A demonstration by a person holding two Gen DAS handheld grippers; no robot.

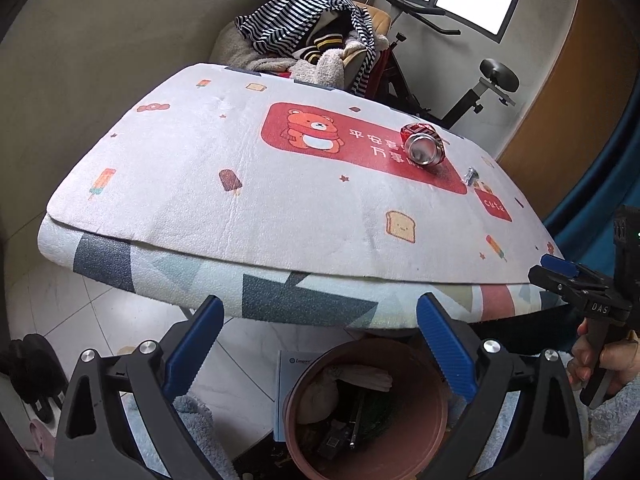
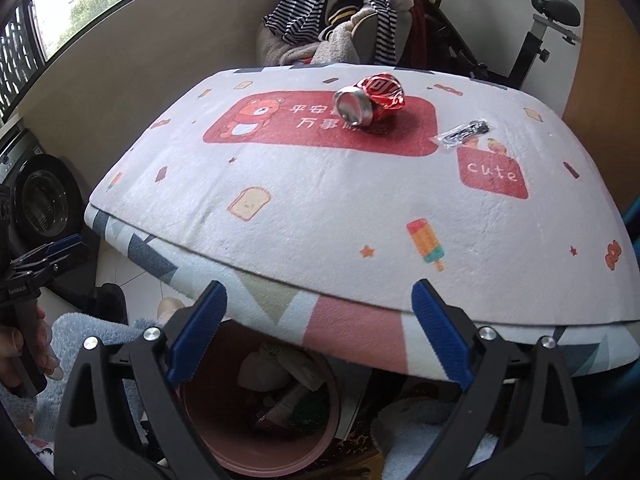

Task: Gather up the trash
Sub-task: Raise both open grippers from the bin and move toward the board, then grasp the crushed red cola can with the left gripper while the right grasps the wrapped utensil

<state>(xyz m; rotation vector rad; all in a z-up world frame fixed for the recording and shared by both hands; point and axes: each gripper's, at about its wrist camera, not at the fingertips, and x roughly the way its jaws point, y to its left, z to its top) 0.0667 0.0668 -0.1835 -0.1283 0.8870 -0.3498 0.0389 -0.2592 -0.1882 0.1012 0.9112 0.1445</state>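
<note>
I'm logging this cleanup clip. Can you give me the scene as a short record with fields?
surface: table under a cartoon-print mat
trash on table: crushed red can, lying on its side; small clear wrapper to its right
bin: pink bucket on the floor below the near edge, already holding rubbish
left claw: open, empty
right claw: open, empty

My table (image 2: 400, 216) hides the far rim of the pink bin (image 2: 224, 440) in the right wrist view; its contents (image 1: 344, 404) read only as a shadowed jumble. The small clear wrapper (image 2: 464, 133) is too small to identify. My right gripper (image 1: 576, 280) is cut off at the frame edge.
</note>
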